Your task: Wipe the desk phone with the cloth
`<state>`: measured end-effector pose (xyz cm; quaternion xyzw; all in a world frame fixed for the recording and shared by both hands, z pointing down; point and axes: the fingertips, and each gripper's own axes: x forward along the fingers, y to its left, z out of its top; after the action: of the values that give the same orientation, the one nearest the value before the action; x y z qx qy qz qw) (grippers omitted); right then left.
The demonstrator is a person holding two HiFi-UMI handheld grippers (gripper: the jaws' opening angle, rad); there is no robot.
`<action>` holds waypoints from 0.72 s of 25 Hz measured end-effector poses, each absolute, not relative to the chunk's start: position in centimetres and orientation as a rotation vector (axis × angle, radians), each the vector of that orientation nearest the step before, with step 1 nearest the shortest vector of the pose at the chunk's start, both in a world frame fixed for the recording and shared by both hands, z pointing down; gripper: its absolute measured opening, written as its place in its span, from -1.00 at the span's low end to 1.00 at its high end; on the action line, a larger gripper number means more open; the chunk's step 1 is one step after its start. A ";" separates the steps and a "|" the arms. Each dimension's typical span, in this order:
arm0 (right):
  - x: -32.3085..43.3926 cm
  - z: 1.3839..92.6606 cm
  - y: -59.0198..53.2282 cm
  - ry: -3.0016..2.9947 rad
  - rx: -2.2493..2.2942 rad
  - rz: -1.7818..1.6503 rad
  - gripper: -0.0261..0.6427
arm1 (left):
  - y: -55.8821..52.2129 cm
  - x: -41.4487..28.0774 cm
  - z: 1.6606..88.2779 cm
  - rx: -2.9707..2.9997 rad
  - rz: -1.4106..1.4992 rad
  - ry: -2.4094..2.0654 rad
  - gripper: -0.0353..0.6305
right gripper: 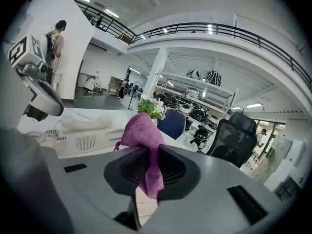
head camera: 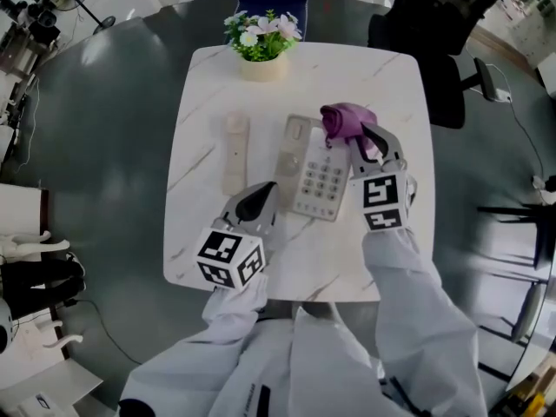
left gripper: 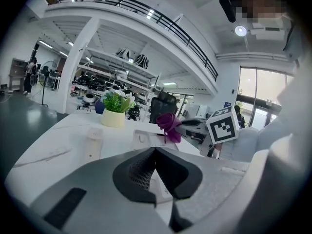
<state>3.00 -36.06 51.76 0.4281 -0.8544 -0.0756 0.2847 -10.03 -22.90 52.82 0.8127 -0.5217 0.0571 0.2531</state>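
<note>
Right claw (right gripper: 152, 168) pinches cloth (right gripper: 143, 134) over phone (head camera: 318, 177), perhaps touching; left claw (left gripper: 156, 167) pressed together.

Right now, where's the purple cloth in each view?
Head view: cloth upper centre, on the phone's top end.
Left gripper view: centre, beyond the jaws.
Right gripper view: centre, pinched between the jaws.
Shared landmark: the potted flowers behind it.

Bare tabletop (head camera: 395, 111) open right of the phone base (head camera: 320, 181), handset (head camera: 235, 153) filling the strip on its left, flower pot (head camera: 261, 66) at the far edge, my left gripper (head camera: 265, 196) crowding its near-left corner, cloth (head camera: 346, 120) over its top.
</note>
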 end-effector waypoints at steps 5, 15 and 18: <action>2.3 53.6 -35.9 -2.268 1.080 -0.179 -0.81 | -23.4 -9.9 53.0 2.210 0.150 -1.397 -0.90; 1.5 56.0 -35.3 -2.244 1.009 -0.100 -0.81 | -23.6 -9.8 53.3 2.208 0.153 -1.392 -0.90; 1.4 56.3 -35.2 -2.235 0.996 -0.079 -0.82 | -23.5 -9.9 53.4 2.201 0.155 -1.398 -0.90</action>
<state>1.42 -35.21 56.27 0.3827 -0.8586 -0.0302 0.3398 -9.87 -23.51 53.44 0.8132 -0.5165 0.0574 0.2619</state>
